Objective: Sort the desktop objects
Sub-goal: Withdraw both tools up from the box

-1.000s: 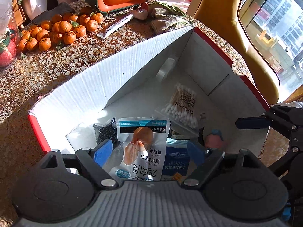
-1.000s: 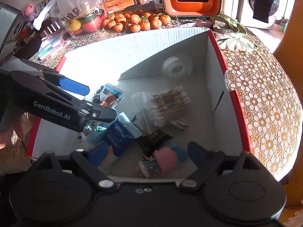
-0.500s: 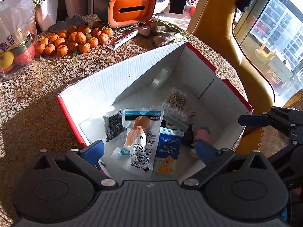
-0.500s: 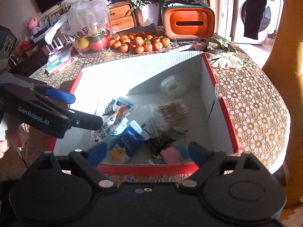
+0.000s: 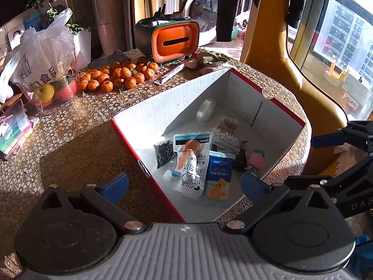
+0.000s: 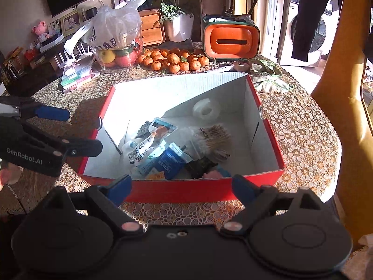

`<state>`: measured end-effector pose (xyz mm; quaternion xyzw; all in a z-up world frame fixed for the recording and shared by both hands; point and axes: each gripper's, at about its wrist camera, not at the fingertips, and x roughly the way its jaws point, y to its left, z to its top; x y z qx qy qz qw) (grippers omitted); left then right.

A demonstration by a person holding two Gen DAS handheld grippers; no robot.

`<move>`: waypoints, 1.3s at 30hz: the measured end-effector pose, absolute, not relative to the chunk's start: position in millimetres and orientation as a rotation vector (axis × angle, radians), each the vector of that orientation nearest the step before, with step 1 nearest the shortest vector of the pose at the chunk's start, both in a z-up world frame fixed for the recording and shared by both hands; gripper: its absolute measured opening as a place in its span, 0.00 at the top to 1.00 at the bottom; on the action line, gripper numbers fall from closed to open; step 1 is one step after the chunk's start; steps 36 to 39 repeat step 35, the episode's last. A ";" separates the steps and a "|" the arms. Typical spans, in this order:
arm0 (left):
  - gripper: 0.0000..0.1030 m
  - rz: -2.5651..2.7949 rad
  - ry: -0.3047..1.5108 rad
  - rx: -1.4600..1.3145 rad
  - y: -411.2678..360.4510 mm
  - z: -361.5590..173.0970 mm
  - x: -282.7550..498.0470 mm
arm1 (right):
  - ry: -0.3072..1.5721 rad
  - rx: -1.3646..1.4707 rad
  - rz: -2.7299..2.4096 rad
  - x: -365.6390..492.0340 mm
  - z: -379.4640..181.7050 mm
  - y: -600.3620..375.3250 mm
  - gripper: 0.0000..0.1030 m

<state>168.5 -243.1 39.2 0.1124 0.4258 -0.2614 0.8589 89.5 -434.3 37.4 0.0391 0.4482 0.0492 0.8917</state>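
tabletop: patterned cloth, carries all | box: red outside, white inside, open top, holds the sorted things | snack pouch: flat in box, beside blue packet | cotton swabs, tape roll: farther in | left gripper: fingers apart, empty, above box | right gripper: fingers apart, empty

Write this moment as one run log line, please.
left gripper: open, empty | right gripper: open, empty | red box: snack pouch, cotton swabs, tape roll inside
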 end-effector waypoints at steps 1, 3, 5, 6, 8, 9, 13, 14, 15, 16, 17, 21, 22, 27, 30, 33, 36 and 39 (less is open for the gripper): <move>0.00 -0.547 0.891 0.231 -240.4 40.3 164.4 | 0.929 0.078 0.101 86.3 38.3 -432.6 0.10; 0.00 -0.547 0.887 0.218 -235.6 41.4 157.2 | 0.928 0.066 0.096 80.4 40.0 -428.4 0.10; 0.00 -0.545 0.883 0.206 -231.0 41.7 149.6 | 0.920 0.044 0.090 74.4 42.1 -423.8 0.10; 0.00 -0.541 0.882 0.199 -229.1 41.5 146.9 | 0.914 0.035 0.091 71.5 43.1 -421.3 0.10; 0.00 -0.524 0.871 0.184 -224.8 42.4 142.0 | 0.905 0.024 0.086 66.5 45.2 -417.2 0.10; 0.00 -0.517 0.865 0.181 -223.2 42.9 139.9 | 0.899 0.020 0.083 64.3 46.1 -415.8 0.10; 0.00 -0.517 0.850 0.178 -219.4 44.1 131.5 | 0.889 0.023 0.074 58.3 48.2 -413.5 0.10; 0.00 -0.518 0.847 0.178 -218.8 44.1 129.5 | 0.890 0.021 0.073 56.9 47.9 -412.6 0.10; 0.00 -0.516 0.845 0.177 -218.0 43.8 127.7 | 0.891 0.016 0.069 55.7 47.6 -411.4 0.09; 0.00 -0.520 0.844 0.176 -217.2 43.2 126.0 | 0.890 0.014 0.067 54.7 47.3 -410.7 0.09; 0.00 -0.524 0.847 0.172 -216.4 42.1 124.5 | 0.891 0.015 0.071 53.4 46.2 -409.9 0.09; 0.00 -0.529 0.858 0.169 -212.9 36.1 118.8 | 0.898 0.023 0.068 49.3 42.8 -408.6 0.09; 0.00 -0.529 0.859 0.170 -212.2 35.0 117.8 | 0.900 0.020 0.066 48.8 42.2 -407.9 0.09; 0.00 -0.544 0.884 0.153 -205.3 29.4 114.8 | 0.906 0.012 0.062 46.4 39.7 -405.2 0.09; 0.00 -0.545 0.886 0.150 -201.4 28.0 114.0 | 0.910 0.008 0.057 46.0 38.9 -404.0 0.09; 0.00 -0.547 0.891 0.143 -197.1 26.0 113.1 | 0.912 0.005 0.055 45.3 39.2 -401.3 0.09; 0.00 -0.556 0.895 0.136 -193.4 25.5 112.4 | 0.911 0.006 0.057 45.0 39.7 -401.0 0.09; 0.00 -0.556 0.895 0.136 -193.4 25.5 112.4 | 0.911 0.006 0.057 45.0 39.7 -401.0 0.09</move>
